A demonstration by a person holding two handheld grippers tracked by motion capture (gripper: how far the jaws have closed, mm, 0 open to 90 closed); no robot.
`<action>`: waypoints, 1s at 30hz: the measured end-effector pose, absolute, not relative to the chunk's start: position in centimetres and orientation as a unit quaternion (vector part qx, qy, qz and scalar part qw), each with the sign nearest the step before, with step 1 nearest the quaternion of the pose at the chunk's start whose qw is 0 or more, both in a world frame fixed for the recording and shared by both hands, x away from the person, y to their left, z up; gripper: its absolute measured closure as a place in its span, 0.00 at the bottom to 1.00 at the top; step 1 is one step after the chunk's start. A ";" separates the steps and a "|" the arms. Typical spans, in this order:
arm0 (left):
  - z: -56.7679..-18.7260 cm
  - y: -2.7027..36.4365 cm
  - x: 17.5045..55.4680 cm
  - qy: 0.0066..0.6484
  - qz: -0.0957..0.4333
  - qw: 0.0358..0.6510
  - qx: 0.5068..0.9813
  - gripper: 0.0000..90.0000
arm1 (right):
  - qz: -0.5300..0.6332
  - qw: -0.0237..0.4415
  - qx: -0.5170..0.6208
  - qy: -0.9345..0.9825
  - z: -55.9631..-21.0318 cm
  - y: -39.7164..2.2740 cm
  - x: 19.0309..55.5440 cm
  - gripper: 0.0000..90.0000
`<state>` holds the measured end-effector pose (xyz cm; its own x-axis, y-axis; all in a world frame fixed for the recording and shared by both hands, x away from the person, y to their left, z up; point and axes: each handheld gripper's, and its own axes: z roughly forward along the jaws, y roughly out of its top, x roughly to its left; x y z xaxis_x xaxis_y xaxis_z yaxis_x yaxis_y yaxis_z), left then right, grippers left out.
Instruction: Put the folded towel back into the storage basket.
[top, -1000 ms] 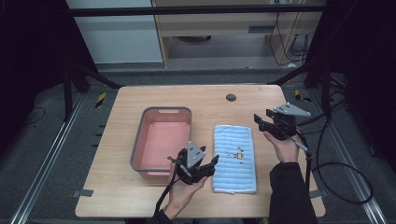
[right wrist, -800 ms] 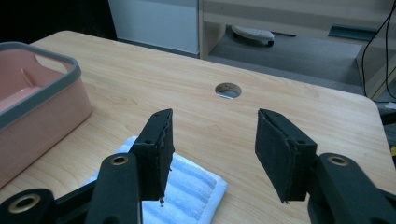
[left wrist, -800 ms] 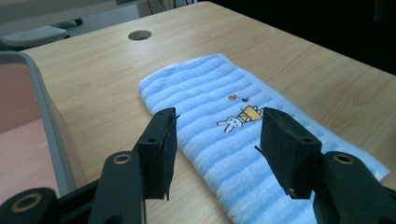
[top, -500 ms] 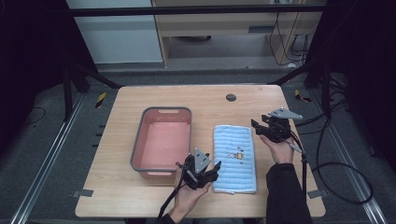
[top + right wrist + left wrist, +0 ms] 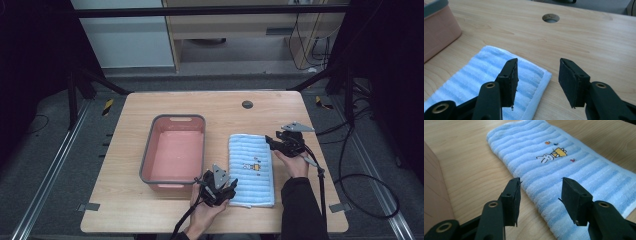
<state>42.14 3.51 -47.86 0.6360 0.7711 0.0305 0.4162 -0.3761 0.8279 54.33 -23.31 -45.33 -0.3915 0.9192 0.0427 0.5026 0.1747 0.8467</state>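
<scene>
While both hands angle low over the table point(image 5: 125, 200), left gripper point(image 5: 540, 192) and right gripper point(image 5: 537, 75) gape, jaws just narrowing, nothing pinched, over 2 corners of a ribbed blue terry towel point(image 5: 251, 169), flat beside a pink tub point(image 5: 172, 155).

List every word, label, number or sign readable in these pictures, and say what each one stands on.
No readable text anywhere.
Towel: a small embroidered picture of a white rabbit, a yellow shape and tiny butterflies; no letters.
Pink basin: no label visible.
Table: bare wood with a round cable hole; no markings.
Yellow-and-black striped tape on the floor: a pattern, no words.
</scene>
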 end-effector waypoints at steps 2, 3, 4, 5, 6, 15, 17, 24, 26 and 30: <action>-48.2 3.4 42.1 0.371 0.211 0.415 0.804 0.55 | 0.411 0.247 0.493 0.726 -45.8 -23.3 54.4 0.56; -48.3 3.3 42.1 0.372 0.210 0.413 0.805 0.55 | 0.408 0.247 0.492 0.728 -46.0 -23.3 54.5 0.56; -48.5 3.3 42.2 0.372 0.209 0.409 0.806 0.55 | 0.405 0.242 0.494 0.730 -46.2 -23.2 54.5 0.56; -48.6 3.3 42.2 0.372 0.208 0.406 0.808 0.56 | 0.401 0.242 0.495 0.732 -46.4 -23.2 54.6 0.56; -48.7 3.2 42.2 0.373 0.207 0.403 0.809 0.56 | 0.399 0.240 0.494 0.734 -46.5 -23.1 54.6 0.56; -49.8 3.4 42.4 0.384 0.195 0.393 0.812 0.59 | 0.384 0.225 0.490 0.749 -48.1 -22.0 55.0 0.57; -49.9 3.4 42.5 0.384 0.192 0.391 0.814 0.60 | 0.381 0.224 0.494 0.749 -48.4 -22.1 55.0 0.57; -50.3 3.3 42.6 0.387 0.187 0.385 0.817 0.61 | 0.368 0.214 0.498 0.755 -49.4 -22.2 55.2 0.58; -50.3 3.2 42.6 0.388 0.186 0.384 0.817 0.61 | 0.363 0.209 0.501 0.758 -49.8 -22.2 55.2 0.59; -50.4 3.1 42.7 0.388 0.185 0.380 0.819 0.63 | 0.356 0.203 0.504 0.760 -50.1 -22.0 55.3 0.60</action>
